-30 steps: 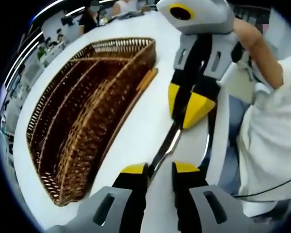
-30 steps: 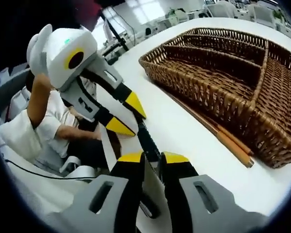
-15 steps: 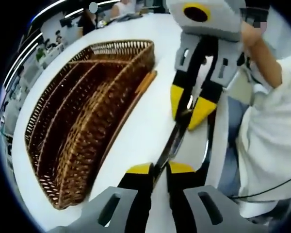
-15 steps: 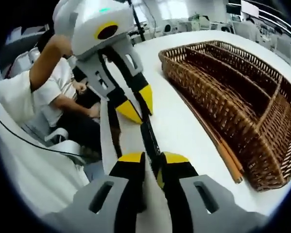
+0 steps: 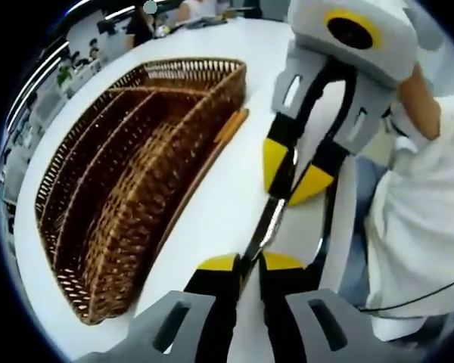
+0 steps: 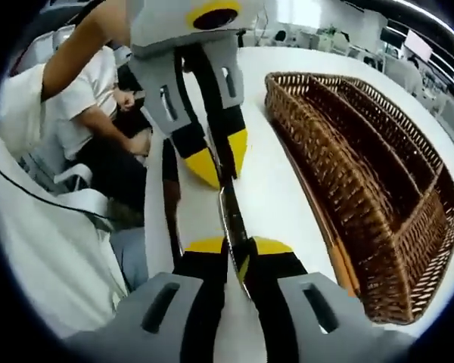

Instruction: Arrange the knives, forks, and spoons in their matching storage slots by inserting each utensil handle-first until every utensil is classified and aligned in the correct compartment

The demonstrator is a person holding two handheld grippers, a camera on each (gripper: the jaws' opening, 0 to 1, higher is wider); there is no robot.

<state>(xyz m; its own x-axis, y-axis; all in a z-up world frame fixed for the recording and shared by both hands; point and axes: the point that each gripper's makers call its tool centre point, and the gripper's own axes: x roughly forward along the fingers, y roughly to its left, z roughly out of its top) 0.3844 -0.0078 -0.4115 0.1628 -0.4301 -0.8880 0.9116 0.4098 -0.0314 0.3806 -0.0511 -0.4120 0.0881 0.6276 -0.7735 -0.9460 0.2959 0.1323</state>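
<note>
A slim metal utensil [image 5: 266,219], seemingly a knife, hangs just above the white table between my two grippers. My left gripper [image 5: 250,262] is shut on its near end in the left gripper view, and my right gripper [image 5: 291,174] comes down from the upper right and pinches the far end. In the right gripper view the right gripper [image 6: 237,246] is shut on the utensil [image 6: 230,215], with the left gripper [image 6: 221,159] gripping its other end from above. The wicker divided basket [image 5: 136,166] [image 6: 363,174] lies alongside, and its slots look bare.
Wooden chopsticks [image 5: 231,125] [image 6: 340,261] lie on the table against the basket's long side. A person in a white shirt [image 5: 424,227] [image 6: 45,151] sits at the table edge close to both grippers. More tables and people are in the background.
My left gripper's jaws have closed in on the utensil since a second ago. Both views have swung, so the basket sits differently in them. The right gripper kept its hold.
</note>
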